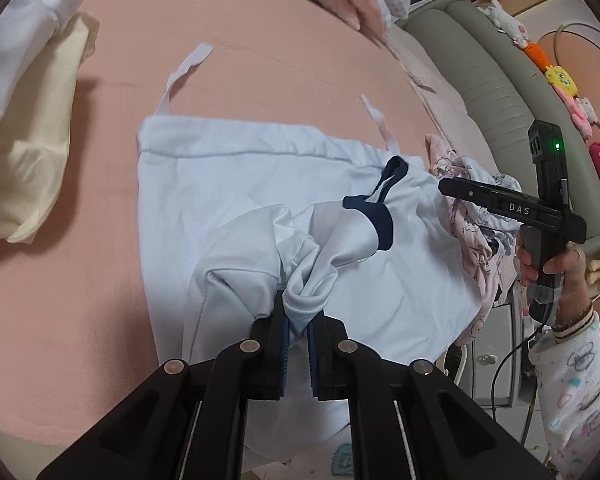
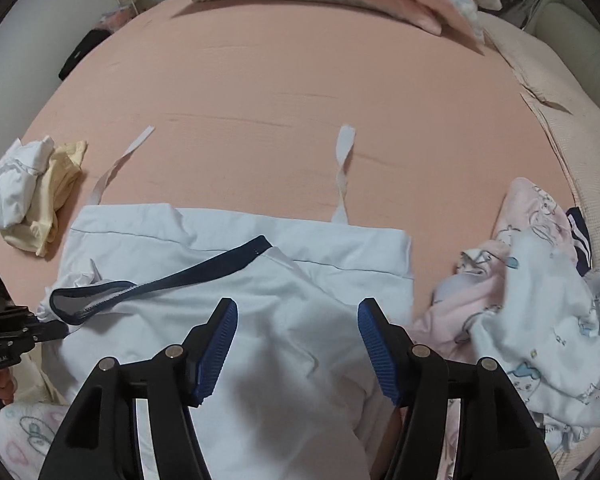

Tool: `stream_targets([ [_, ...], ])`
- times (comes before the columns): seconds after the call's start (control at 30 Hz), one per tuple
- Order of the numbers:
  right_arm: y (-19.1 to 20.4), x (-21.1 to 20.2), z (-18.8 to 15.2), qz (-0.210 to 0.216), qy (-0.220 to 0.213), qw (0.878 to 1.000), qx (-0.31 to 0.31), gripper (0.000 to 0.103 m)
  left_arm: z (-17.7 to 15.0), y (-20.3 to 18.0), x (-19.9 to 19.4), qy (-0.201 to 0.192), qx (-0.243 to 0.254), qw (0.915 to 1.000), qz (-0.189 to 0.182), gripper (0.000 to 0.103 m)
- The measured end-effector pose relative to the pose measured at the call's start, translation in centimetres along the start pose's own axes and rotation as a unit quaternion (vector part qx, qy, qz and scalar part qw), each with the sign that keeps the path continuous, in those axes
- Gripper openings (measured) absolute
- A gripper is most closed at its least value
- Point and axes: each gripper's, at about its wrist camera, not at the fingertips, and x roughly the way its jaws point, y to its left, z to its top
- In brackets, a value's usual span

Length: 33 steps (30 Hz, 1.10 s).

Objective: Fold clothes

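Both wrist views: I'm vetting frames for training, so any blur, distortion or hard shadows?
Left wrist view: sharp, with fisheye bending and dark corners; the cream garment casts a soft shadow on the pink sheet. Right wrist view: the same bulge; the right tool shadows the pale blue garment.

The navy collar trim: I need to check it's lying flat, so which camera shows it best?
The right wrist view: the navy collar trim runs full length, unobstructed. The left wrist view shows it bunched and partly folded.

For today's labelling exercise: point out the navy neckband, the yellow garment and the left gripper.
navy neckband point(image 2: 160, 280), right wrist view, middle of band
yellow garment point(image 2: 60, 184), right wrist view, upper fold
left gripper point(image 1: 296, 320), left wrist view, between fingertips
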Motion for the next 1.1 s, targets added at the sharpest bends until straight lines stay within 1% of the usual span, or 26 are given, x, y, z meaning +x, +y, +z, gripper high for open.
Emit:
stream_targets([
  [0.1,0.9,0.9,0.5,-0.009,0.009,1.000,-0.018,0.062,0.0,0.4,0.4,0.005,-0.009,0.9999,-0.003,0.006],
  [0.23,1.9,2.1,1.2,-0.021,0.018,0.998,-0.058,0.062,-0.1,0.6,0.3,0.005,-0.015,0.9999,-0.007,0.006],
  [0.3,2.5,3.1,1.5,-0.033,0.029,0.995,-0.090,0.063,-0.1,0.6,0.4,0.007,-0.017,0.9998,-0.008,0.006],
  [0.4,2.9,4.6,1.6,-0.049,0.051,0.990,-0.120,0.063,0.0,0.7,0.4,0.010,-0.019,0.9997,-0.008,0.006],
  [0.5,2.8,5.6,1.5,-0.050,0.060,0.989,-0.128,0.063,0.0,0.9,0.4,0.010,-0.020,0.9997,-0.010,0.006],
  [0.63,2.3,6.4,1.2,-0.026,0.066,0.991,-0.115,0.063,-0.1,0.9,0.4,0.009,-0.021,0.9997,-0.012,0.006],
  [0.73,2.0,6.3,1.1,-0.020,0.063,0.992,-0.112,0.063,-0.1,1.0,0.4,0.010,-0.020,0.9997,-0.011,0.006],
  [0.83,1.7,6.6,1.1,-0.013,0.073,0.992,-0.102,0.062,-0.1,1.0,0.5,0.011,-0.023,0.9996,-0.009,0.006],
  [0.9,1.7,6.8,1.0,-0.005,0.076,0.993,-0.095,0.051,-0.1,1.0,0.5,0.011,-0.026,0.9996,-0.008,0.006],
  [0.93,1.8,6.7,1.0,0.000,0.075,0.993,-0.093,0.040,0.0,0.9,0.5,0.011,-0.025,0.9996,-0.006,0.006],
  [1.0,2.1,6.3,0.7,-0.007,0.069,0.993,-0.092,0.025,0.0,0.7,0.5,0.011,-0.021,0.9997,0.000,0.006],
  [1.03,2.3,6.1,0.6,-0.010,0.066,0.994,-0.091,0.013,0.0,0.5,0.5,0.011,-0.019,0.9998,0.004,0.006],
  [1.07,2.4,5.9,0.4,-0.012,0.063,0.994,-0.091,0.010,0.0,0.3,0.5,0.011,-0.015,0.9998,0.009,0.006],
  [1.1,2.4,5.5,0.2,-0.010,0.059,0.994,-0.089,0.009,0.0,0.2,0.5,0.011,-0.011,0.9998,0.013,0.007],
])
